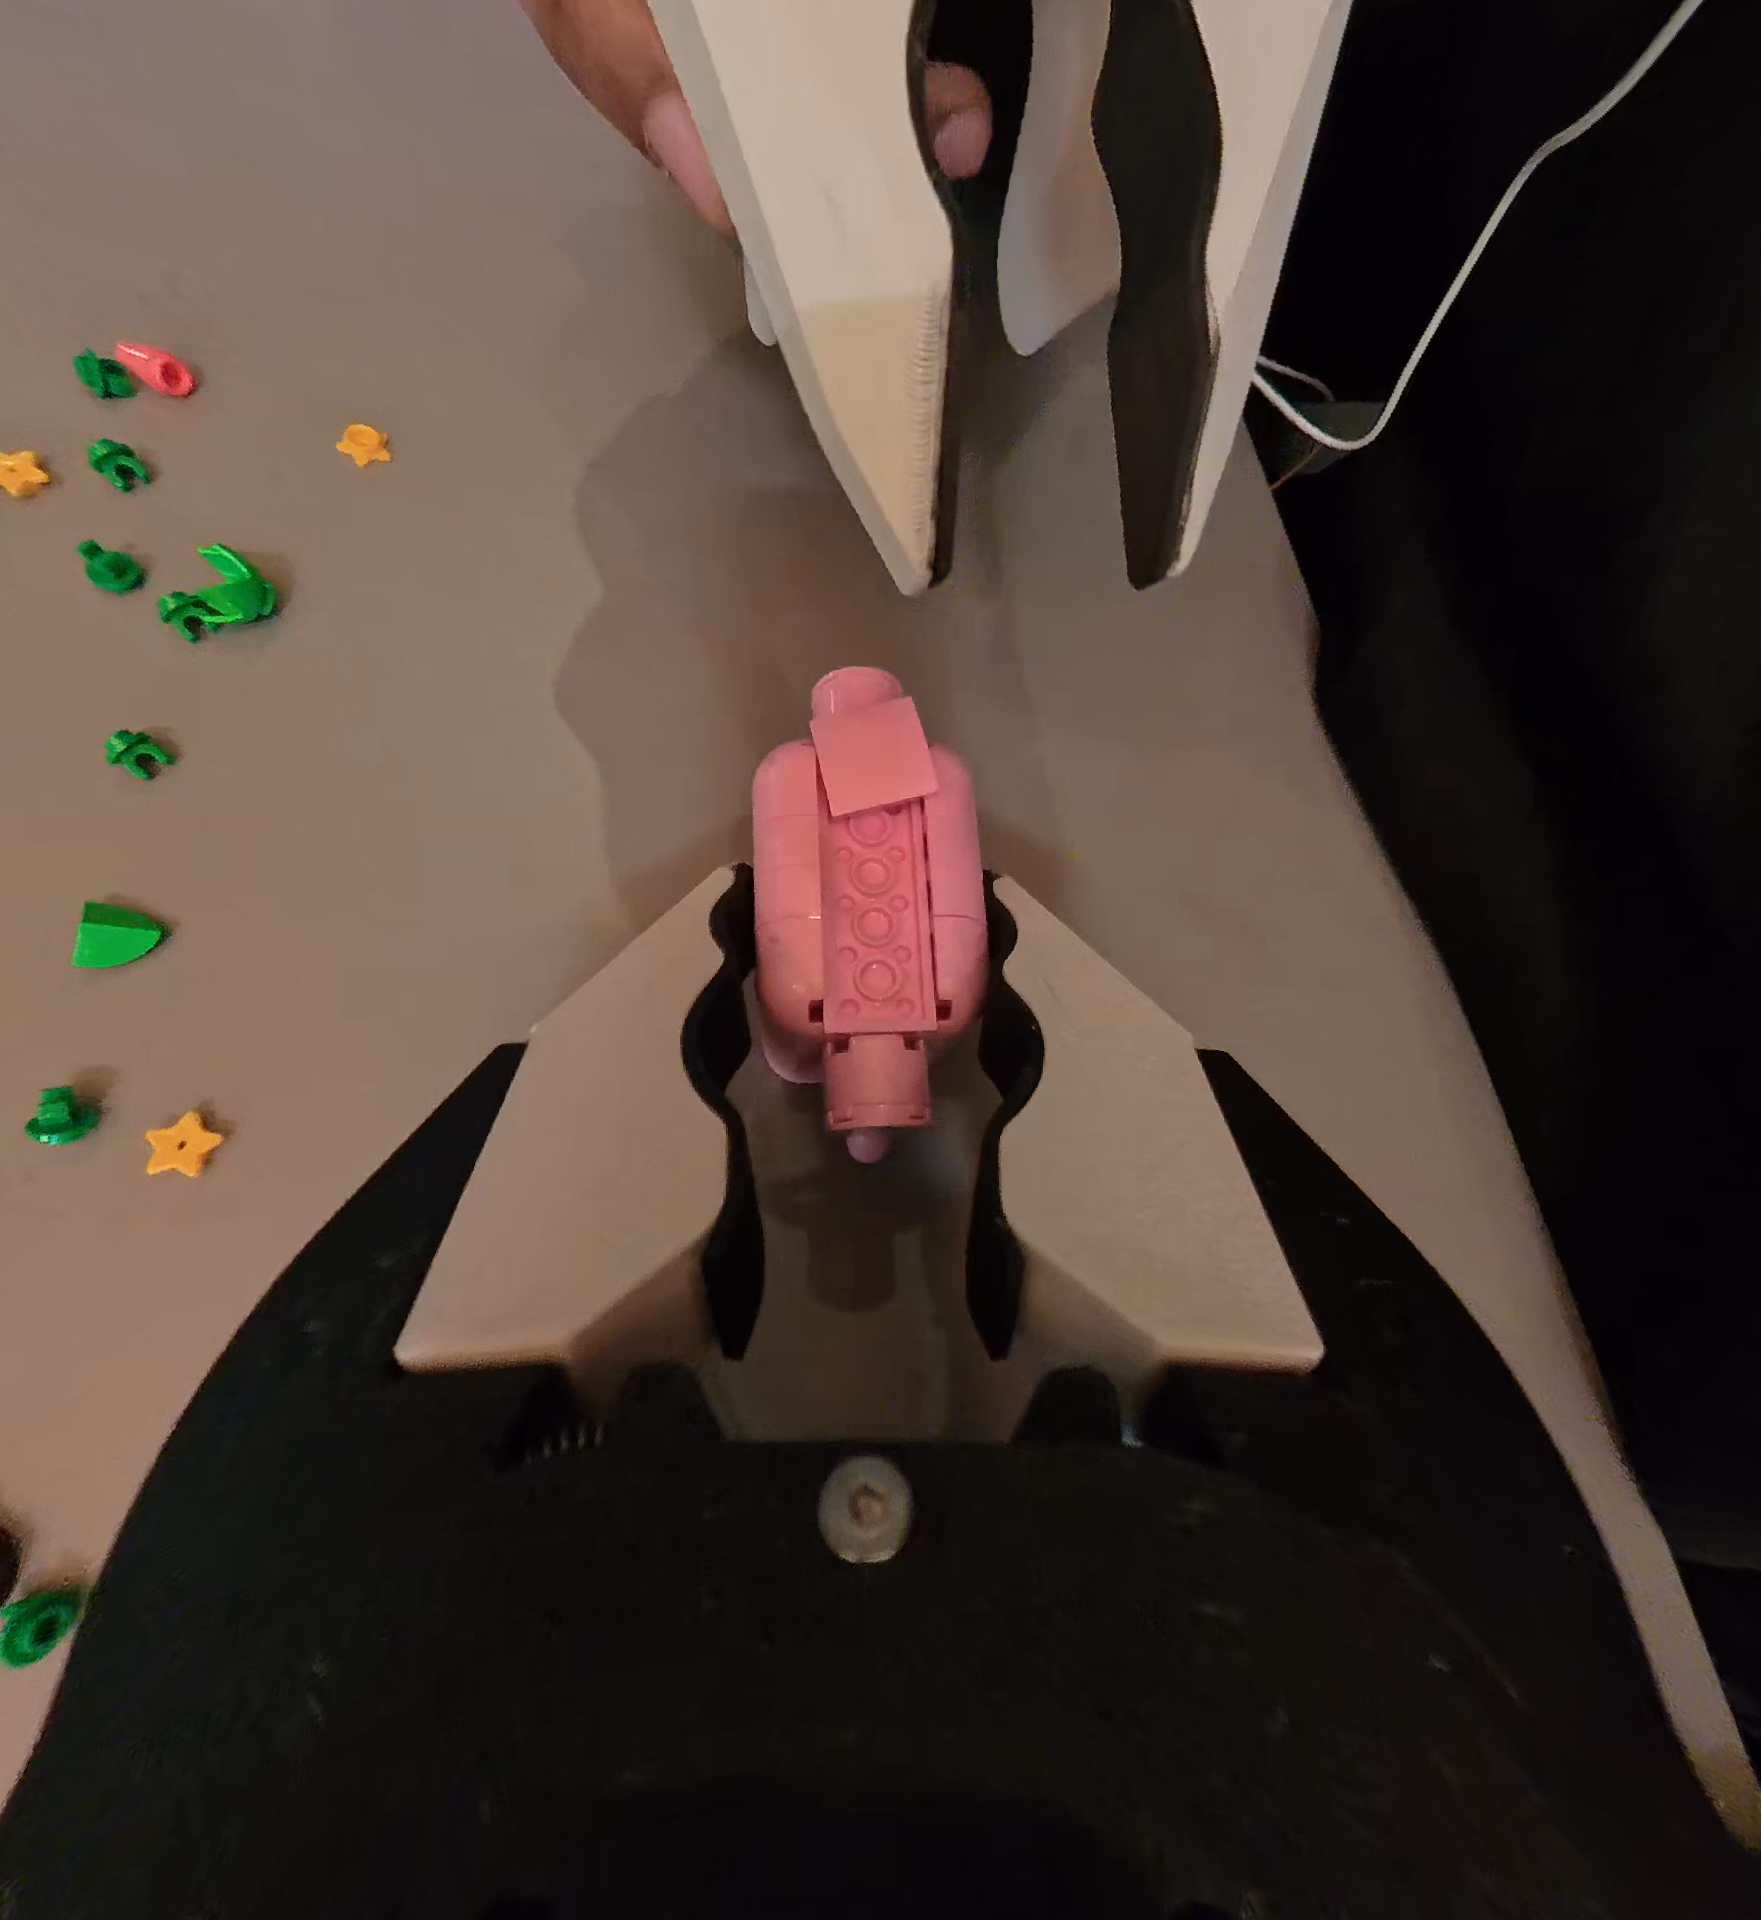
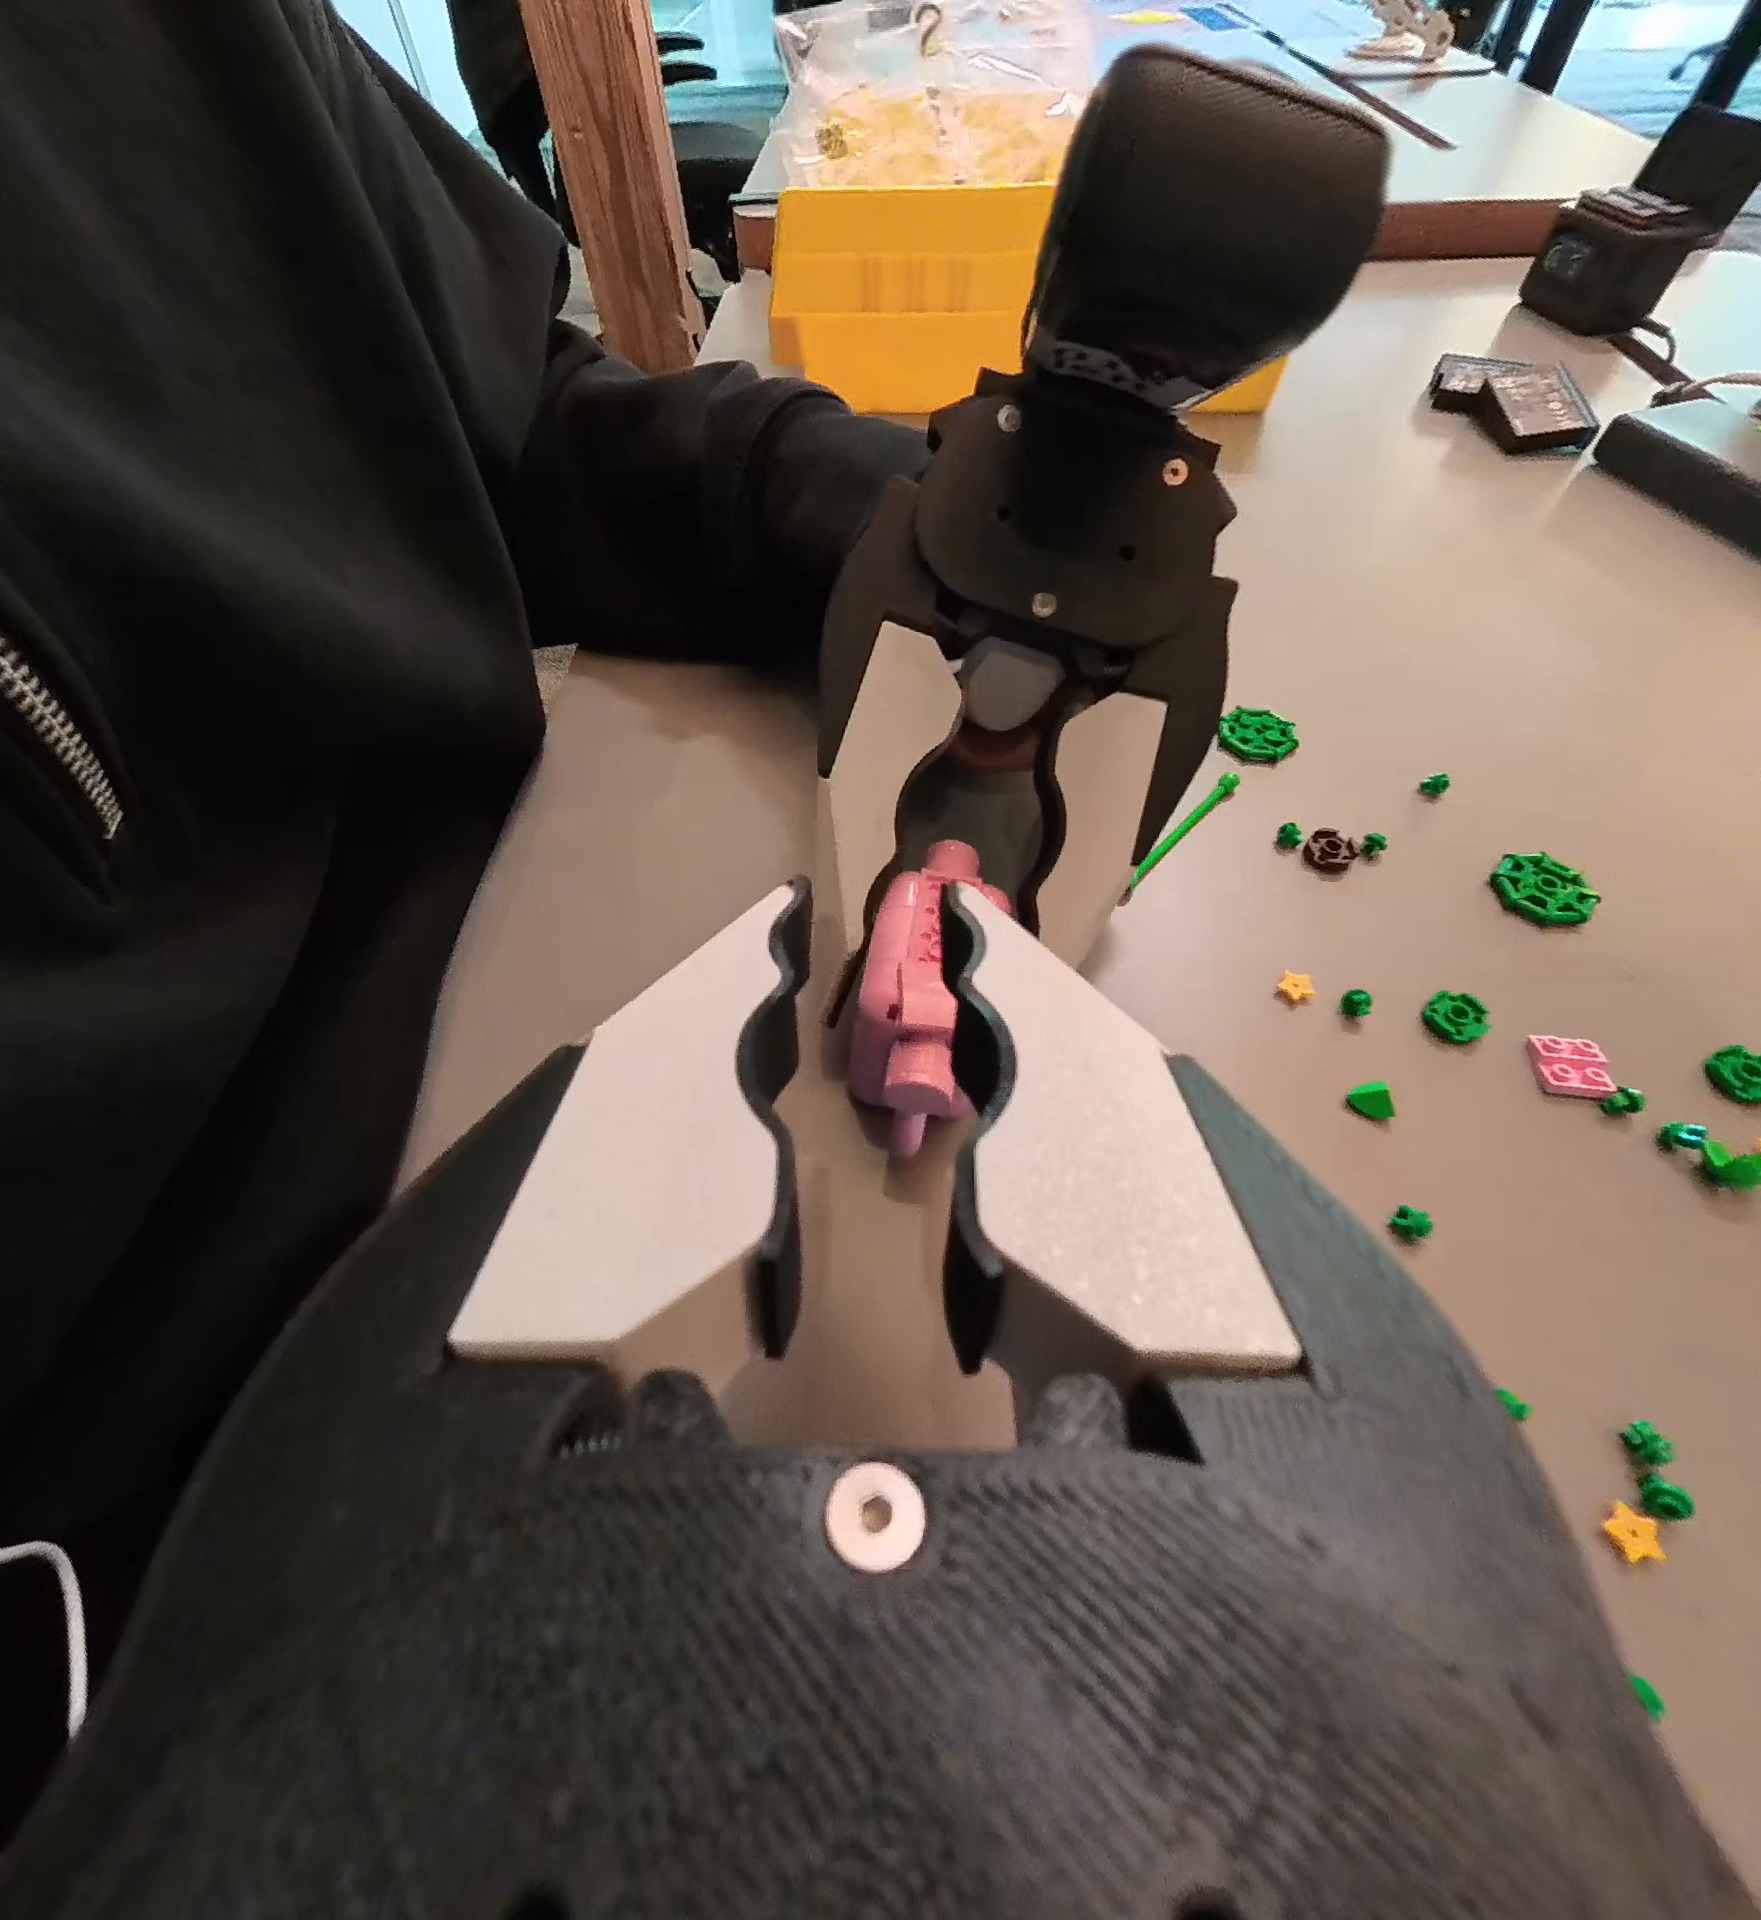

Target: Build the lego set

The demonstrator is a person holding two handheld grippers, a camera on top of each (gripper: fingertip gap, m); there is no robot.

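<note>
Two hand-held grippers flank your pink lego assembly (image 1: 868,914): left (image 1: 868,894) clamped on it, right (image 1: 1037,577) apart, so fetch a green piece (image 1: 115,935) leftward.

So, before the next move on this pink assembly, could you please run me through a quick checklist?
1. Left hand-held gripper clamps the pink lego assembly on both sides: ok.
2. Right hand-held gripper empty and open: ok.
3. Right gripper lined up with the assembly's free end: ok.
4. Small pink tile on top sits square: not ok, it looks skewed.
5. Loose green and yellow pieces lie away from both grippers: ok.
6. Assembly resting on the table or lifted: cannot tell.
</note>
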